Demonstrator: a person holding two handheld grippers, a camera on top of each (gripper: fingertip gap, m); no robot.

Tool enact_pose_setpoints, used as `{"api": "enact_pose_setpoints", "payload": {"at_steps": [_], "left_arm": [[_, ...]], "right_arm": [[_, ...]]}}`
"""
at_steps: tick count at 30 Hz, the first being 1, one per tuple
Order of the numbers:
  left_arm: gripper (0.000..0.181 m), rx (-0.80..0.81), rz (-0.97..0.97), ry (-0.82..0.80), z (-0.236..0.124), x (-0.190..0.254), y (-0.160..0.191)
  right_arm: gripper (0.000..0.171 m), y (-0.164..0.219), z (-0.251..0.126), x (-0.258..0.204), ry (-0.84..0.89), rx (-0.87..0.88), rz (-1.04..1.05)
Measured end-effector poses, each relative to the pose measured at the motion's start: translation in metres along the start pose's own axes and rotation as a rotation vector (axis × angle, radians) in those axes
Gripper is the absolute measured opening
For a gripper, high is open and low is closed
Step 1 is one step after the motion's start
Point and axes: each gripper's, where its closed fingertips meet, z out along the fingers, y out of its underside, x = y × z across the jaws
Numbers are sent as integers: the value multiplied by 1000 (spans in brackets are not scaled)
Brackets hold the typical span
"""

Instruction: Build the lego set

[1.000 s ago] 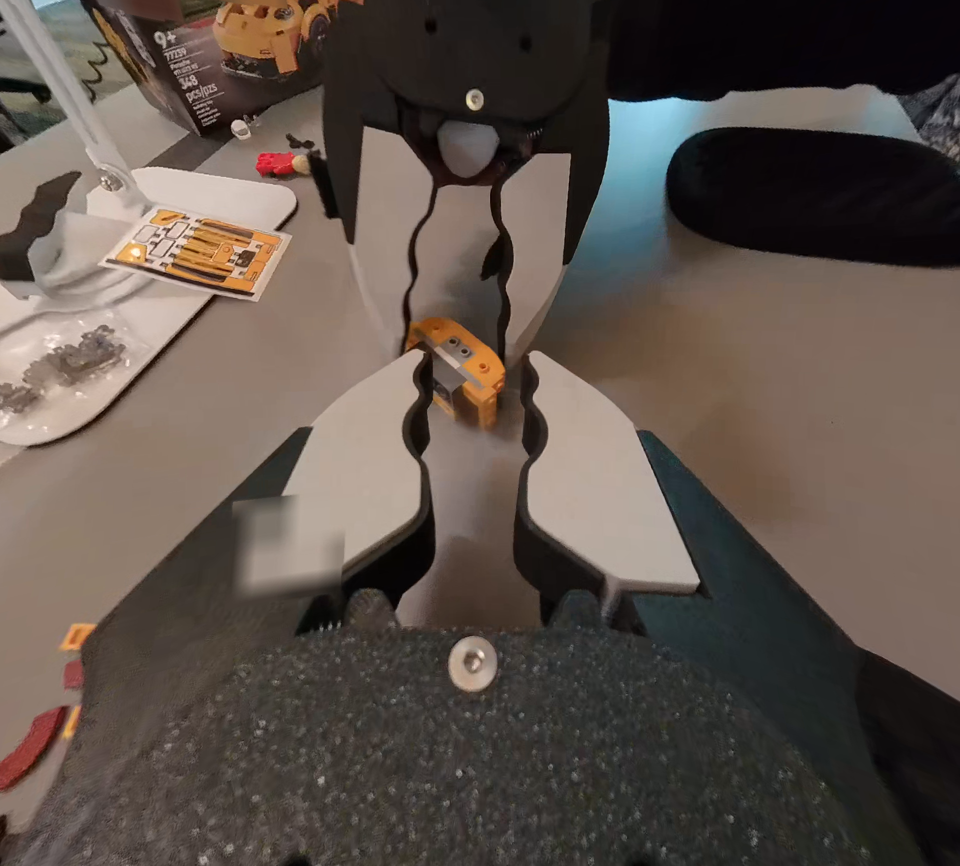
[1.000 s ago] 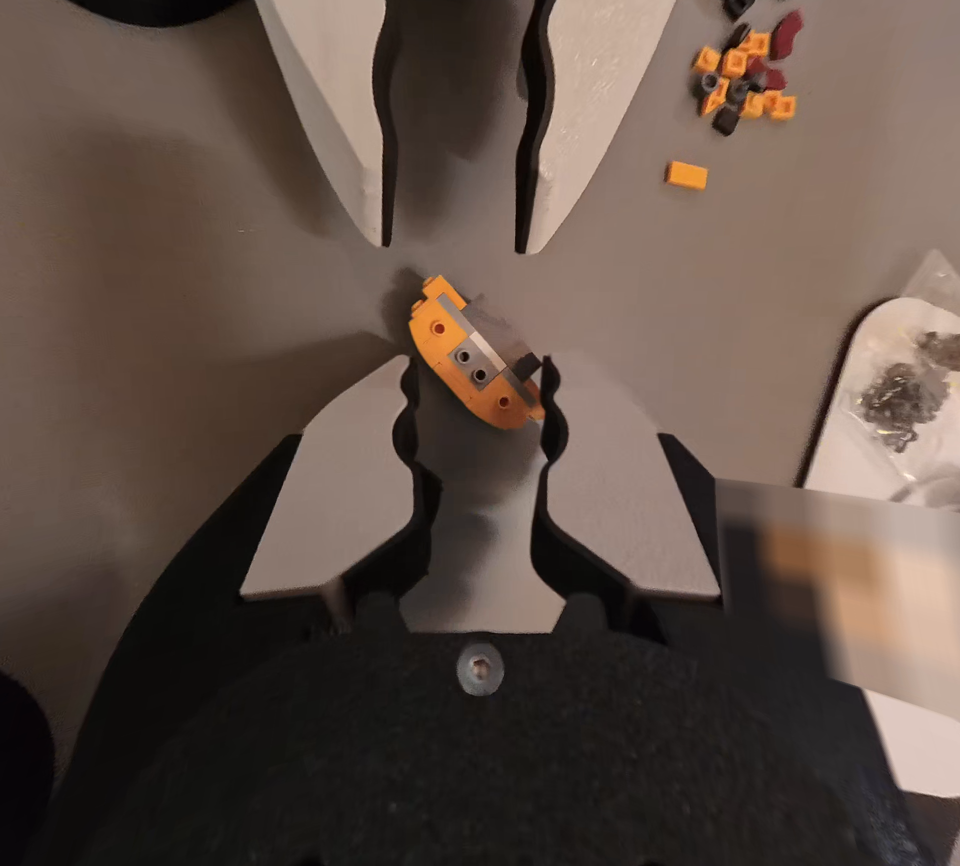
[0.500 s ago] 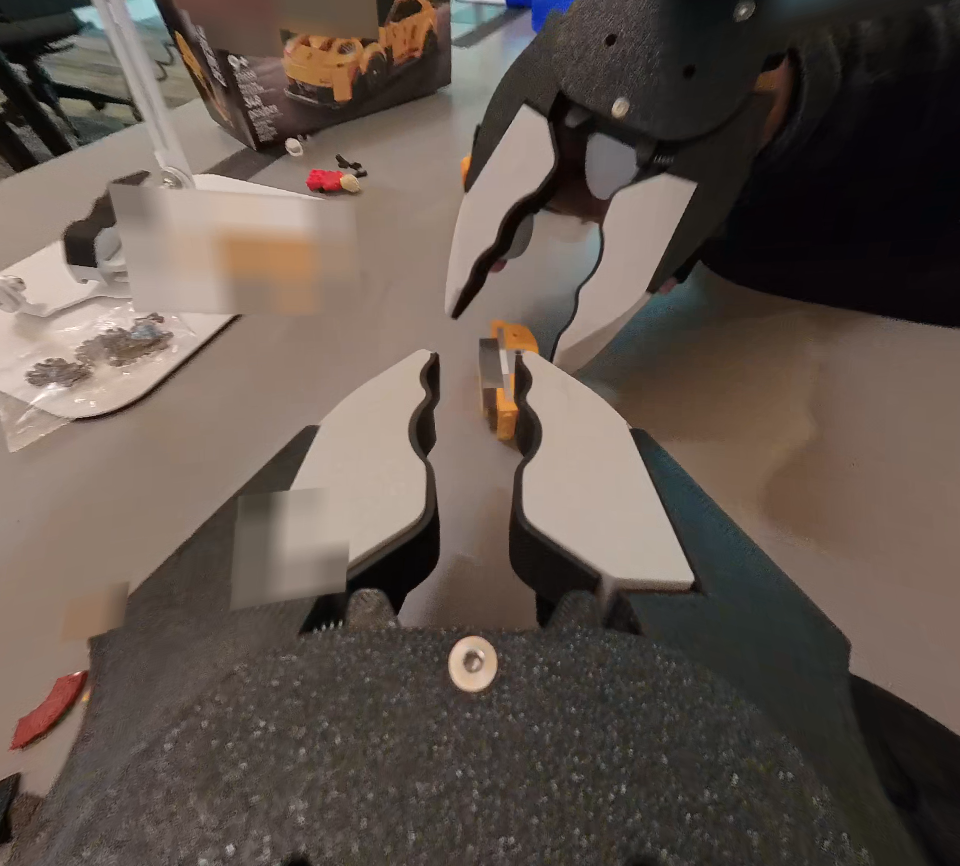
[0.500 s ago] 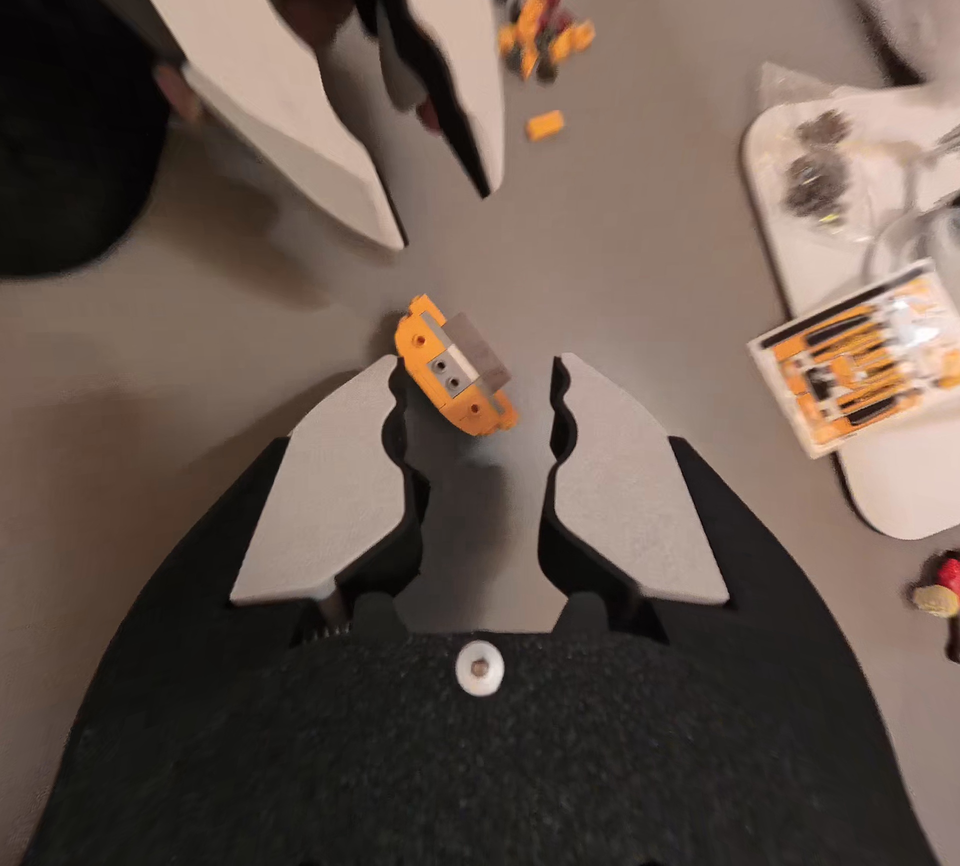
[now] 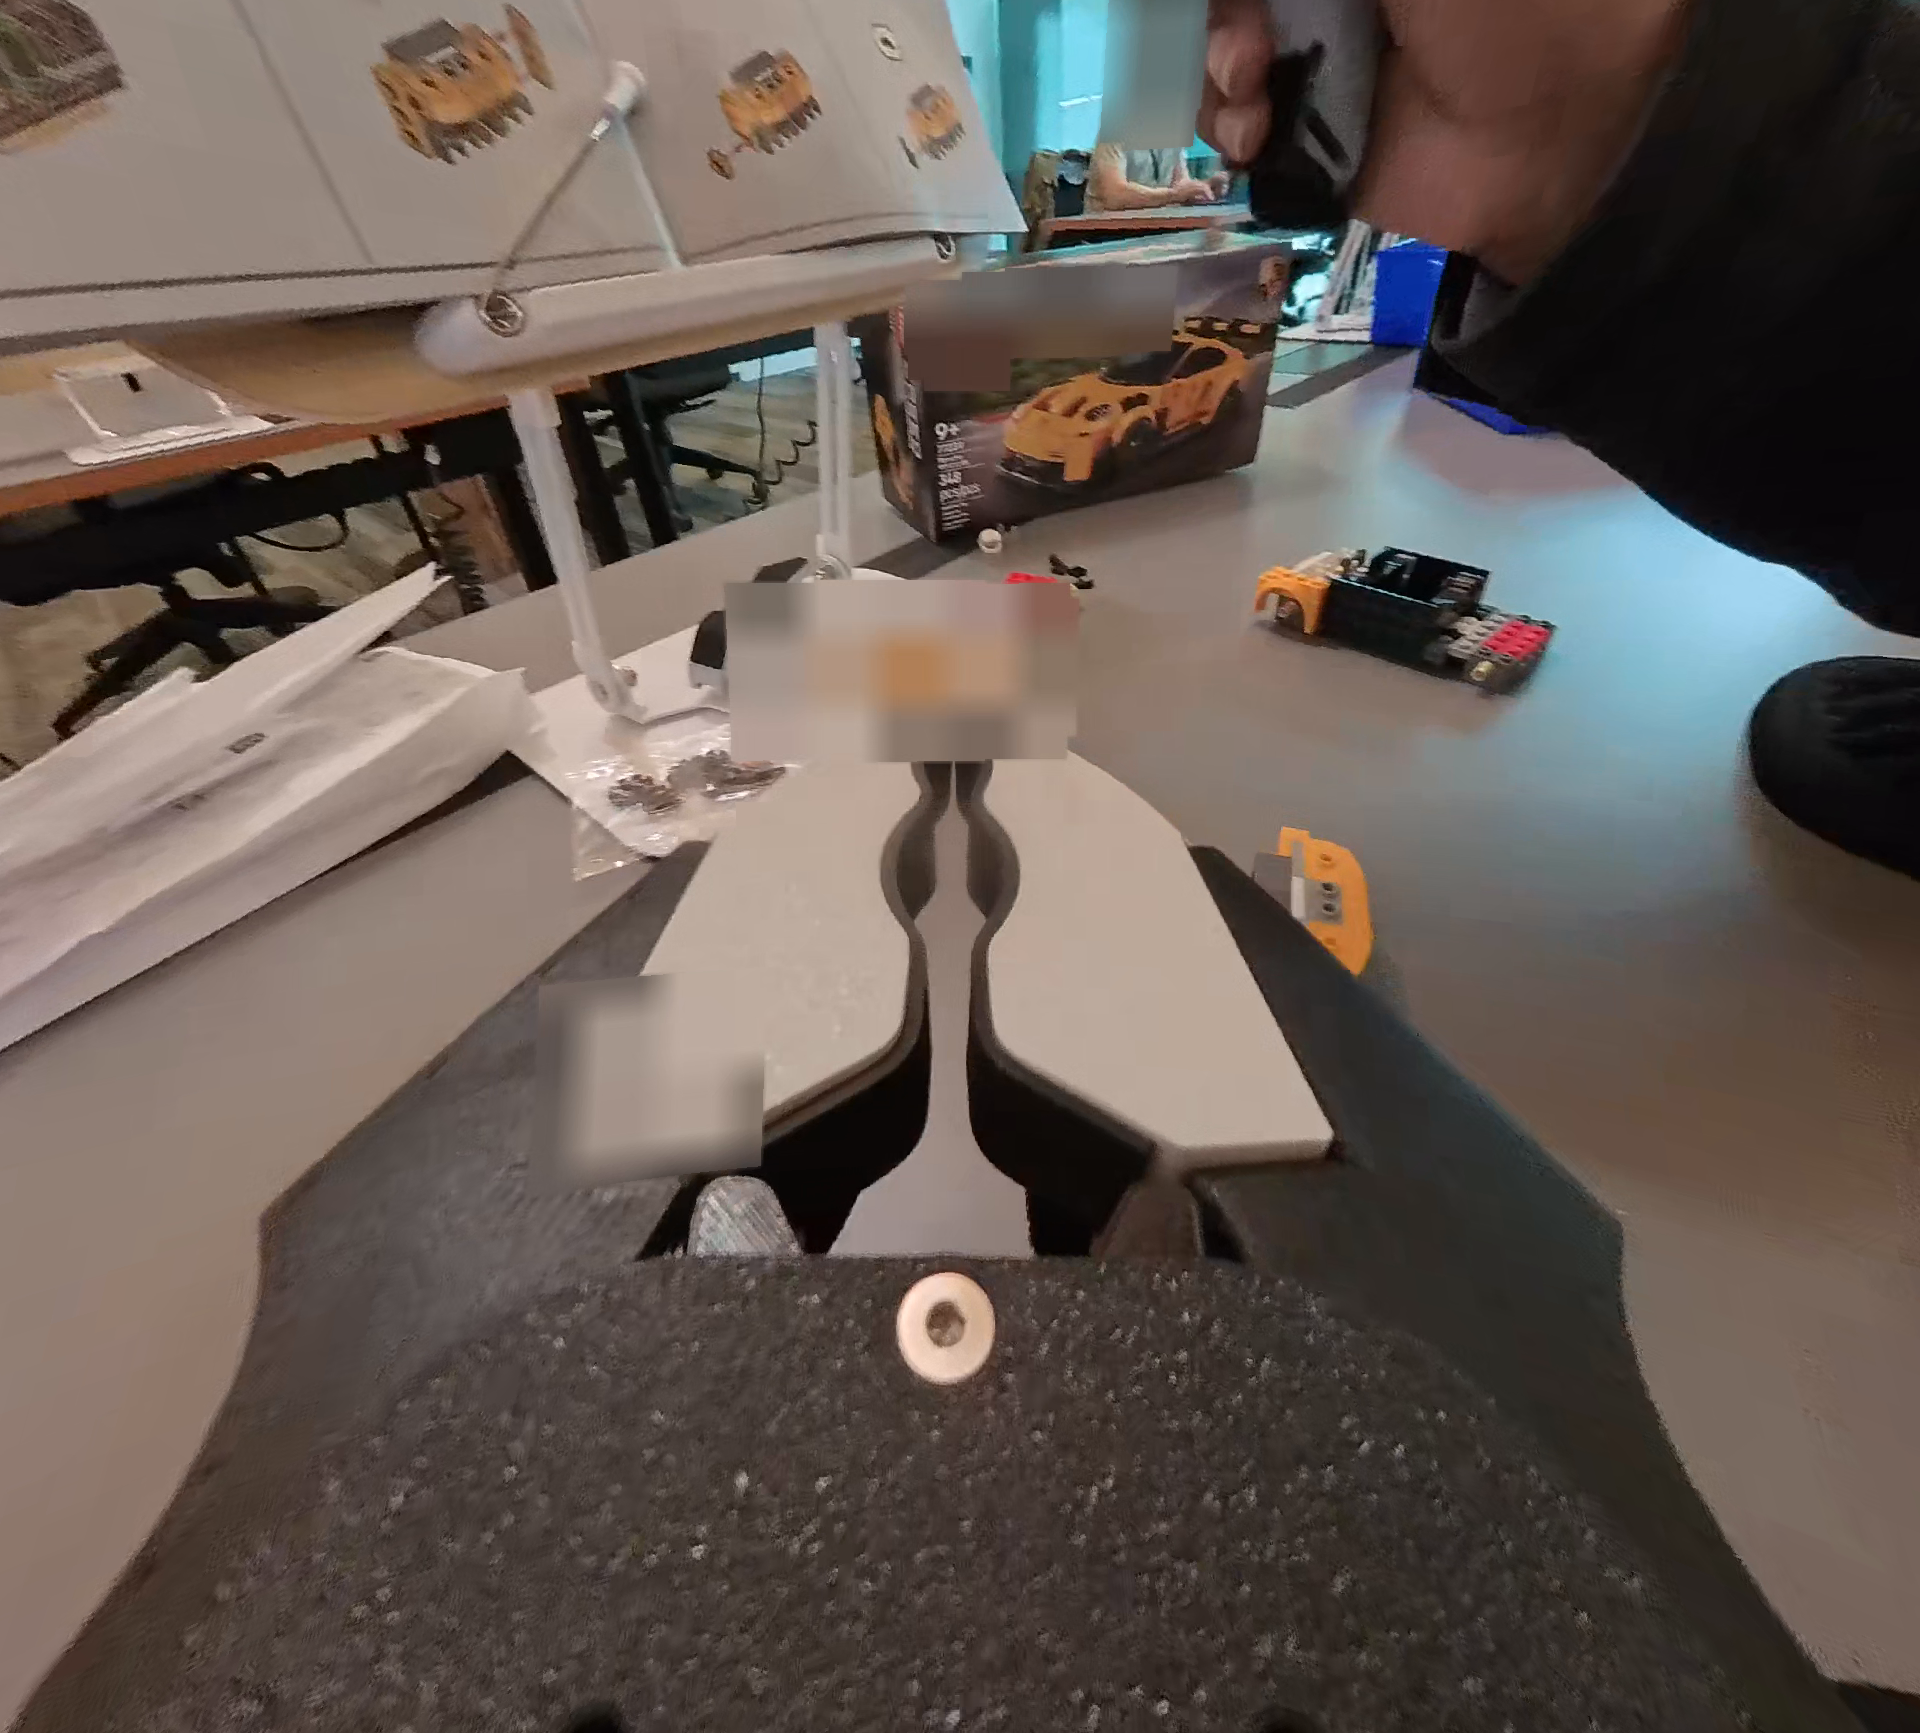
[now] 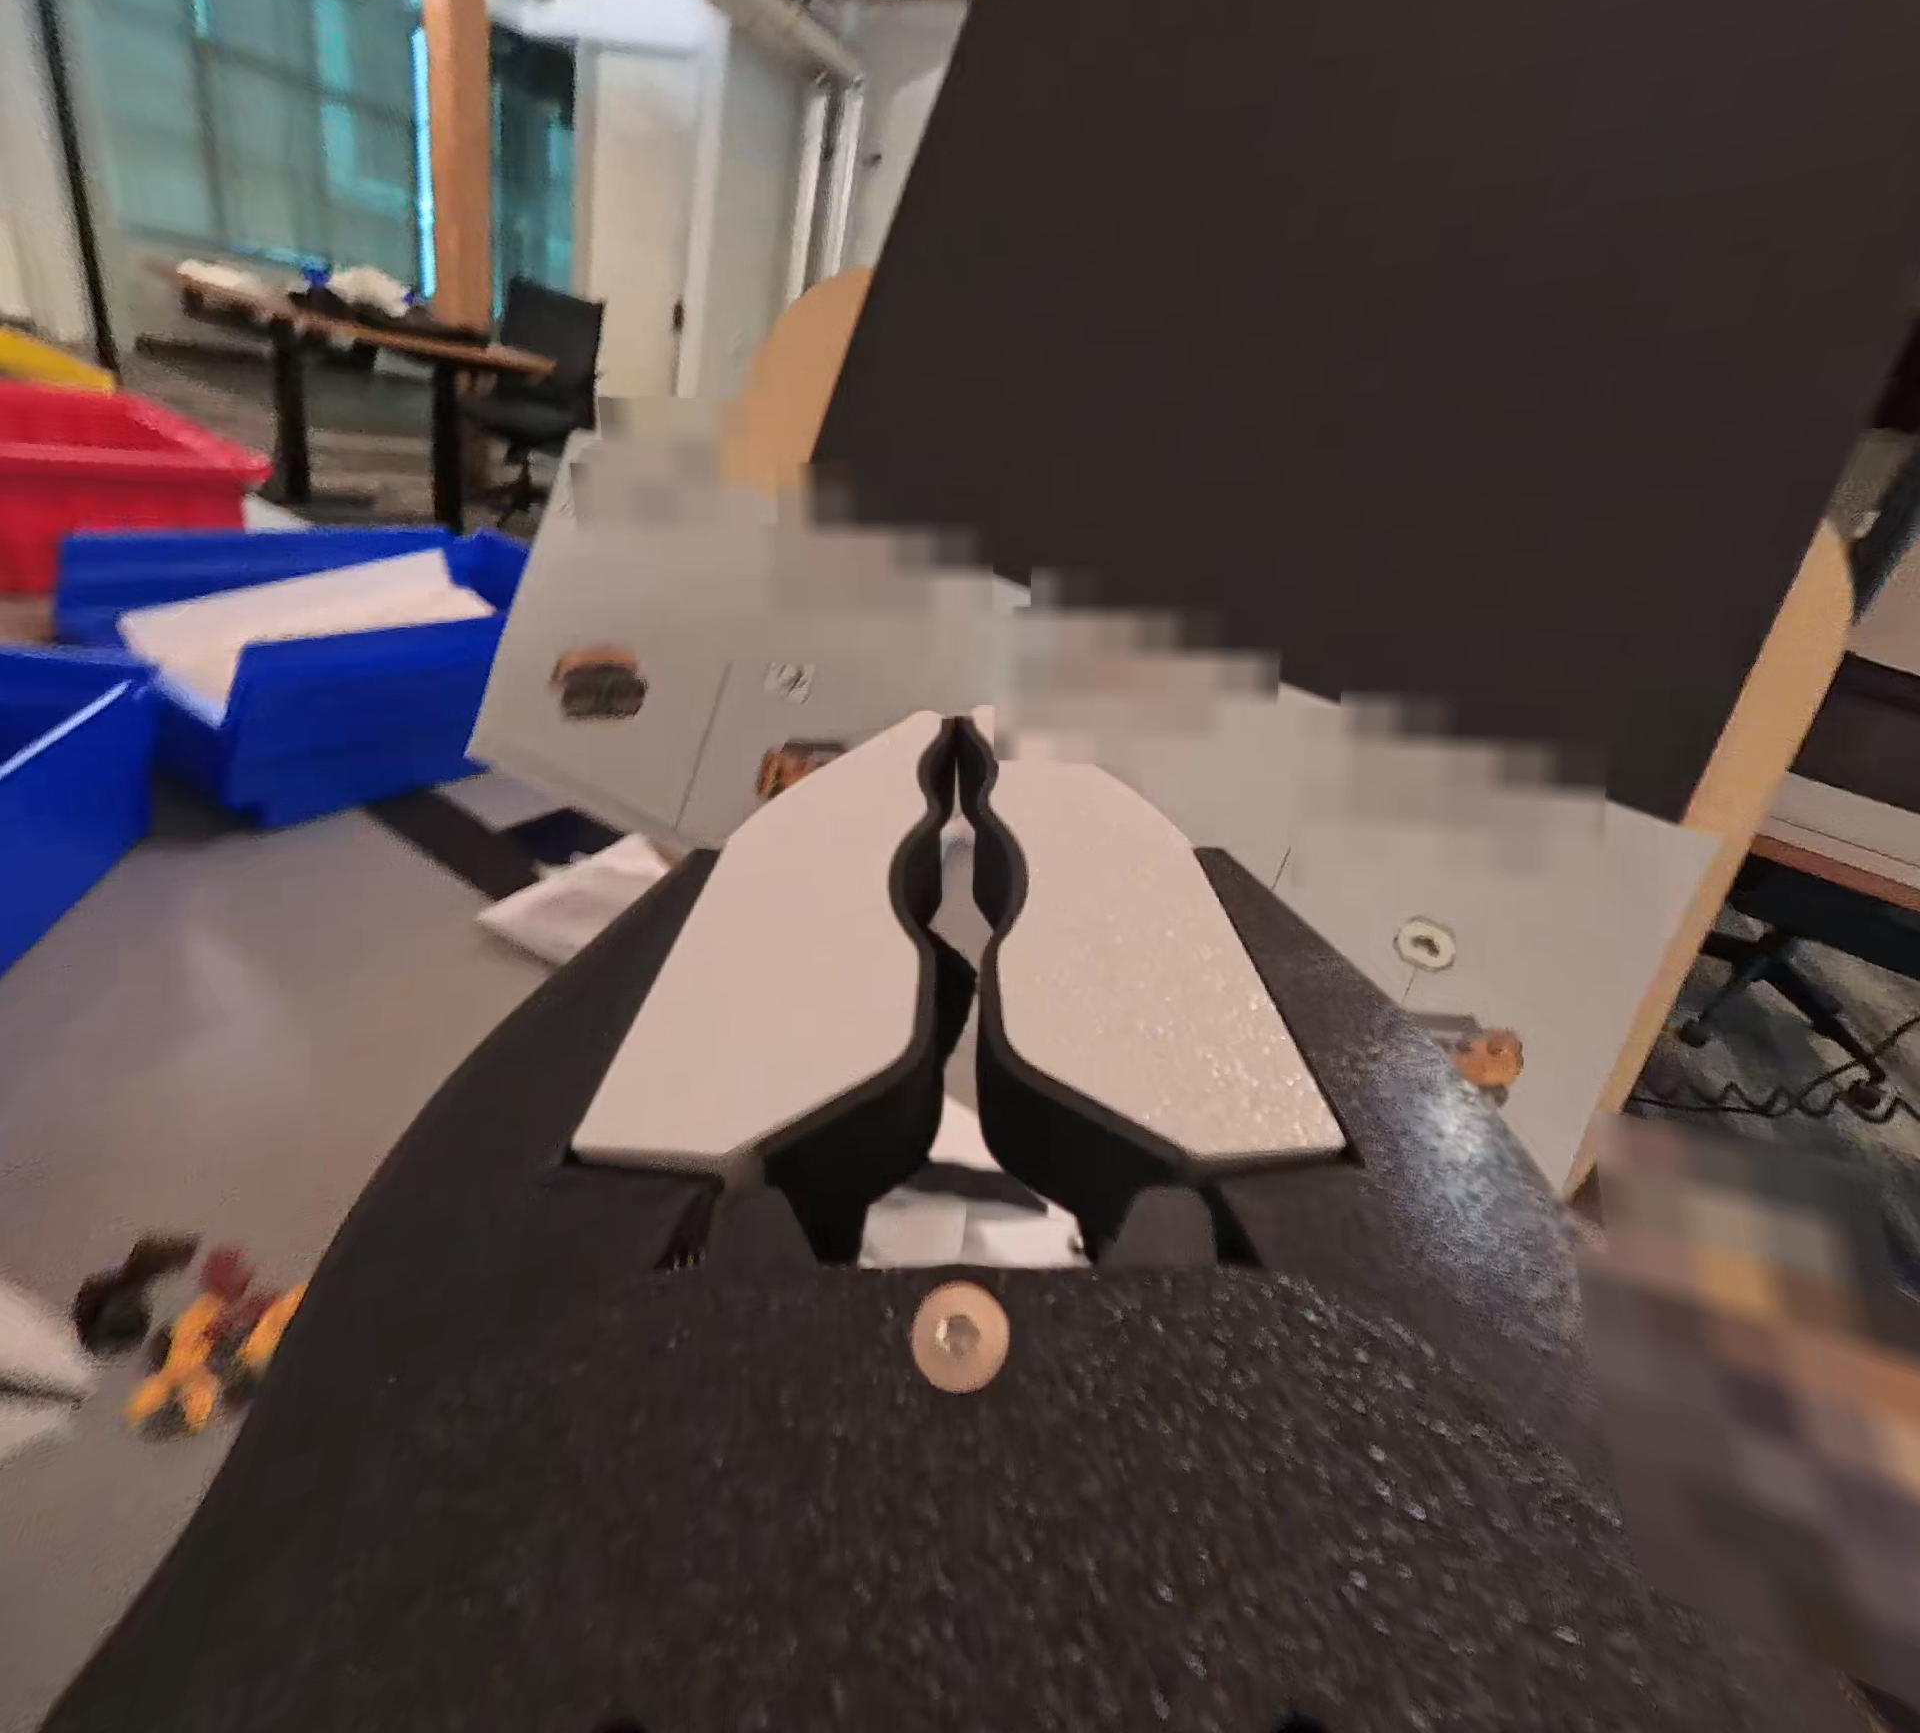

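Observation:
The small orange and grey sub-assembly [image 5: 1314, 899] lies on the grey table [image 5: 1558, 1112], just right of my left gripper [image 5: 951, 774]. That gripper is shut and empty, with its tips partly behind a blurred patch. A black, orange and red car chassis [image 5: 1403, 613] sits farther back on the right. My right gripper [image 6: 956, 727] is shut and empty. It is raised and points at the instruction booklet pages [image 6: 727, 696]. A hand [image 5: 1455, 21] holds its handle at the top right of the left wrist view.
The booklet on its white stand [image 5: 468, 73] hangs over the left. The set's box [image 5: 1081, 405] stands behind. Bags of parts [image 5: 675, 779] and white paper bags [image 5: 208, 800] lie on the left. Loose bricks [image 6: 187, 1320], blue bins [image 6: 260, 644] and a dark board [image 6: 1403, 281] show in the right wrist view. The left gripper's tips are roughly 25 cm from the right gripper's.
Both grippers have pulled up and away from the orange sub-assembly and gone from open to shut. The sub-assembly stays on the table. The right gripper has risen high.

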Motion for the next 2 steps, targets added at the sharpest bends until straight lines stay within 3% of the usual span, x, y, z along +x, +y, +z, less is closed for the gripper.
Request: {"api": "enact_pose_setpoints", "payload": {"at_steps": [2], "left_arm": [[0,5,1,-13,0,-3,0]], "right_arm": [[0,-2,16,10,30,14,33]]}}
